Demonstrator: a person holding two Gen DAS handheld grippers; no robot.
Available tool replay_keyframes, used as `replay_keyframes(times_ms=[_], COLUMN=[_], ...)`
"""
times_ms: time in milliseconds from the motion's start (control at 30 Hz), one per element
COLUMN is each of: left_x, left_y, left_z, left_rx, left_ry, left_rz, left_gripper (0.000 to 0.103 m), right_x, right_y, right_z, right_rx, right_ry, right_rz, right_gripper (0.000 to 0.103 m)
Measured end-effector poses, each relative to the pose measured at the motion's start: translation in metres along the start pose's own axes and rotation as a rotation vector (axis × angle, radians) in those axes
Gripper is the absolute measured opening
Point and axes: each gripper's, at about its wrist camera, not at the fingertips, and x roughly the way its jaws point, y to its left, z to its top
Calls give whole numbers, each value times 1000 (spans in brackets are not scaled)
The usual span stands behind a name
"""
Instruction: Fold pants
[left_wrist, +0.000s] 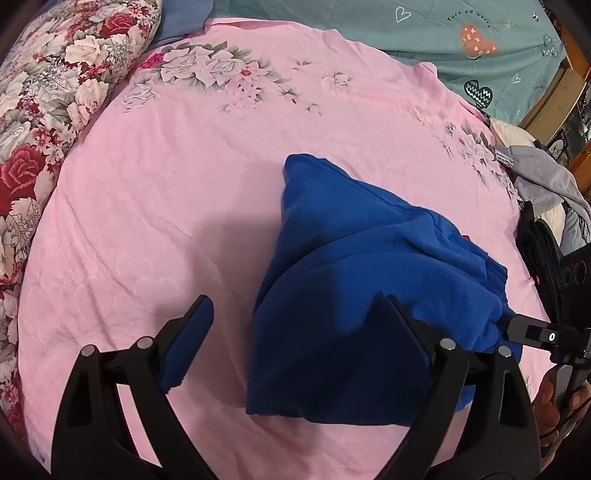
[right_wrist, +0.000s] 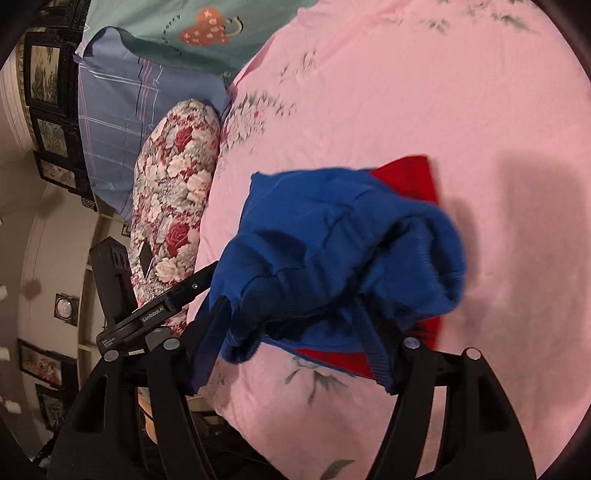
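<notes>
The blue pants (left_wrist: 351, 277) lie folded into a thick bundle on the pink bedsheet (left_wrist: 166, 184). My left gripper (left_wrist: 295, 306) hangs open over their near end, with one finger (left_wrist: 192, 332) over bare sheet and the other above the cloth. In the right wrist view the pants (right_wrist: 332, 240) bulge up in a loose roll with the ribbed waistband facing me, and red cloth (right_wrist: 410, 177) shows beneath. My right gripper (right_wrist: 295, 325) stands open with that roll between its jaws, and the pads are not pressing on it. One of its fingers (left_wrist: 524, 330) shows at the pants' right edge.
A floral quilt (left_wrist: 55, 110) runs along the sheet's left side. A teal cover (left_wrist: 443, 37) lies at the far end. Grey (left_wrist: 543, 184) and black (left_wrist: 539, 251) clothes are piled at the right edge. A blue checked pillow (right_wrist: 110, 129) and framed pictures (right_wrist: 44, 74) are beyond the bed.
</notes>
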Motion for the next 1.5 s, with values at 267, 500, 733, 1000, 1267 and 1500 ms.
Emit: replay_keyframes(times_ms=[267, 500, 733, 1000, 1267, 1500], left_x=[8, -7, 26, 21, 24, 27], left_y=[-7, -1, -20, -24, -20, -16], left_z=[-2, 8, 2, 3, 4, 4], left_rx=[20, 4, 72, 90, 55, 20], left_ry=[9, -40, 10, 10, 32, 52], left_rz=[10, 5, 59, 73, 29, 11], left_gripper=[93, 93, 95, 95, 95, 95], right_x=[22, -33, -23, -45, -78, -16], right_y=[-8, 48, 15, -12, 1, 11], right_z=[11, 27, 56, 43, 10, 6], right_rx=[97, -135, -242, -222, -439, -654], right_ry=[57, -116, -41, -171, -239, -161], right_rz=[12, -8, -234, -277, -495, -641], right_gripper=[53, 30, 33, 65, 64, 64])
